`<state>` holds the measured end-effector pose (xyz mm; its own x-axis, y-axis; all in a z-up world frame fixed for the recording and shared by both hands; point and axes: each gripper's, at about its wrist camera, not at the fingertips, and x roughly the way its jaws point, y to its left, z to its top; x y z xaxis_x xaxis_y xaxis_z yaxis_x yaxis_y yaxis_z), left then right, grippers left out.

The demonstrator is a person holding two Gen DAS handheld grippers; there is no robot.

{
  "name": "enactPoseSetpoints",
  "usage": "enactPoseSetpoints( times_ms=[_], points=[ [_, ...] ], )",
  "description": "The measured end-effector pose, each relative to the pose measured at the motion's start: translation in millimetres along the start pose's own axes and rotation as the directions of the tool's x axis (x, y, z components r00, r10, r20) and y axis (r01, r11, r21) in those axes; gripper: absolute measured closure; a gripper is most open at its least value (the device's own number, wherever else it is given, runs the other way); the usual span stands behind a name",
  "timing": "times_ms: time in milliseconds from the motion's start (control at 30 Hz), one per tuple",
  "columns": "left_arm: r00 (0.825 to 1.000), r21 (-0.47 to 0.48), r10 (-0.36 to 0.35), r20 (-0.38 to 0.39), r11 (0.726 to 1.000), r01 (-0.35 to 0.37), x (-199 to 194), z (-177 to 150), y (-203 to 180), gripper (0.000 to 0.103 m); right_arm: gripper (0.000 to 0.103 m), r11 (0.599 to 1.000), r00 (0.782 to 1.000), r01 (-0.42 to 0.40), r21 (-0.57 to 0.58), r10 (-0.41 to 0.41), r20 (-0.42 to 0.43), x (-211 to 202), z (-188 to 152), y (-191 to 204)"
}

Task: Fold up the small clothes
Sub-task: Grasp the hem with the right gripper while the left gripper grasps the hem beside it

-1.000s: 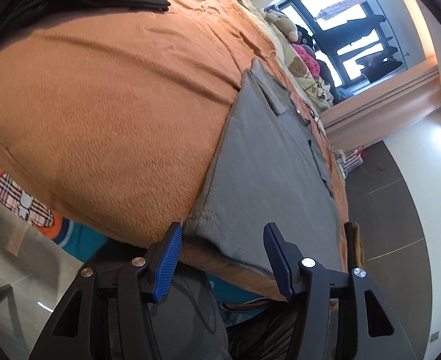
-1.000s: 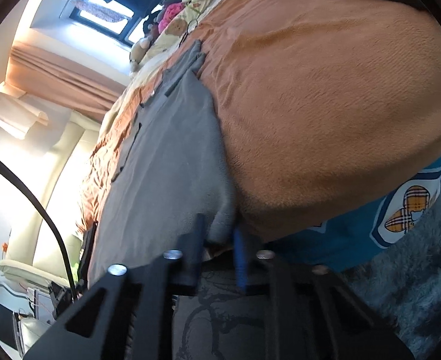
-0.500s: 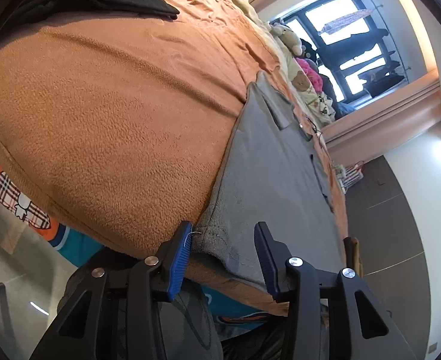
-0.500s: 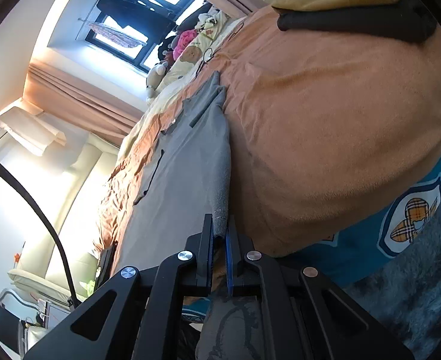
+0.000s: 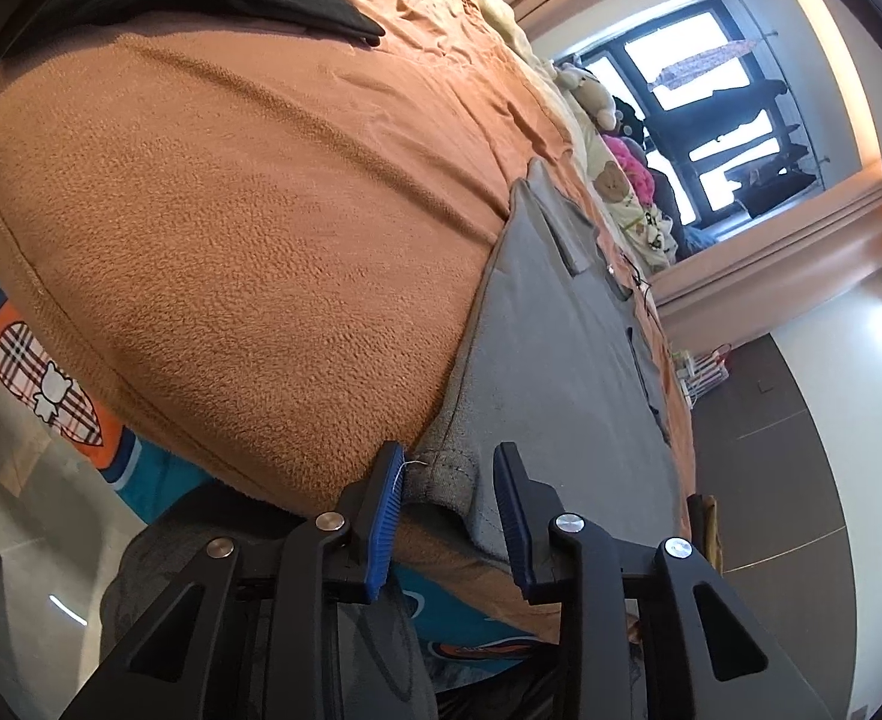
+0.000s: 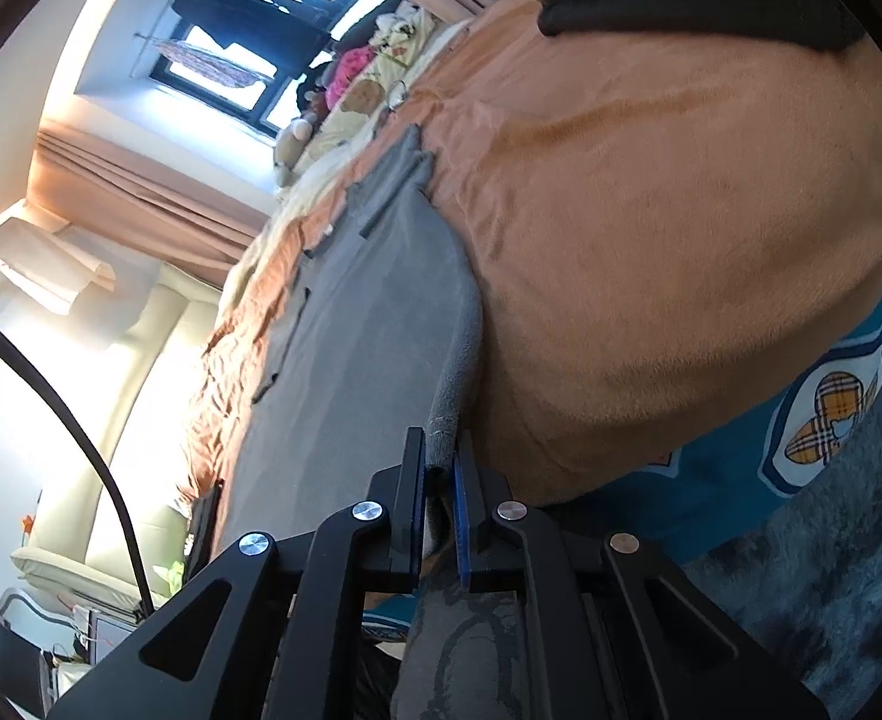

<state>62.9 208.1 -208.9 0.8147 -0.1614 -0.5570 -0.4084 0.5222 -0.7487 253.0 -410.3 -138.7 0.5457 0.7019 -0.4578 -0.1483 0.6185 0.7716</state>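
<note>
Grey cloth: lies flat on the orange blanket, its near edge at the bed's edge, right by both tongs.
Left tongs: the blue jaws have just been closing, with the cloth's near corner between them. They are still a little apart, so there is no pinch yet.
Right tongs: a moment ago they were tight on the other corner. Now they have opened a bit; the cloth sits in a thin gap.
What it means: neither corner is held firmly, so I think the fold cannot start yet.
</note>
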Motion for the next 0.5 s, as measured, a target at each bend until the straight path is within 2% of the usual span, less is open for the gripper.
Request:
enactPoseSetpoints(
  times_ms=[33, 100, 133, 300, 433, 467, 500],
  points=[
    [1.000, -0.001, -0.001, -0.001, 1.000, 0.001, 1, 0, 0, 0.069, 0.080, 1.000, 1.000, 0.004, 0.004, -0.004, -0.005, 2, 0, -1],
    [1.000, 0.003, 0.002, 0.000, 1.000, -0.002, 1, 0, 0, 0.069, 0.052, 1.000, 1.000, 0.007, 0.009, -0.007, 0.007, 2, 0, -1],
    [1.000, 0.004, 0.002, 0.001, 1.000, -0.002, 1, 1, 0, 0.069, 0.051, 1.000, 1.000, 0.004, 0.010, -0.004, 0.015, 2, 0, -2],
    [1.000, -0.014, -0.005, 0.006, 1.000, 0.005, 6, 4, -1, 0.069, 0.051, 0.999, 1.000, -0.029, 0.022, 0.029, -0.009, 14, -2, -4],
    [0.998, -0.080, -0.057, 0.019, 0.995, 0.058, 8, 5, 10, 0.070, 0.052, 1.000, 1.000, -0.017, 0.012, 0.017, -0.009, 23, -5, 1],
    [0.998, -0.097, -0.064, 0.017, 0.993, 0.066, 7, 5, 11, 0.071, 0.058, 1.000, 1.000, -0.011, 0.011, 0.012, -0.003, 22, -5, 2],
    [0.998, -0.099, -0.063, 0.015, 0.993, 0.064, 6, 4, 11, 0.071, 0.071, 1.000, 1.000, -0.017, 0.008, 0.017, 0.002, 20, -4, 2]
  ],
)
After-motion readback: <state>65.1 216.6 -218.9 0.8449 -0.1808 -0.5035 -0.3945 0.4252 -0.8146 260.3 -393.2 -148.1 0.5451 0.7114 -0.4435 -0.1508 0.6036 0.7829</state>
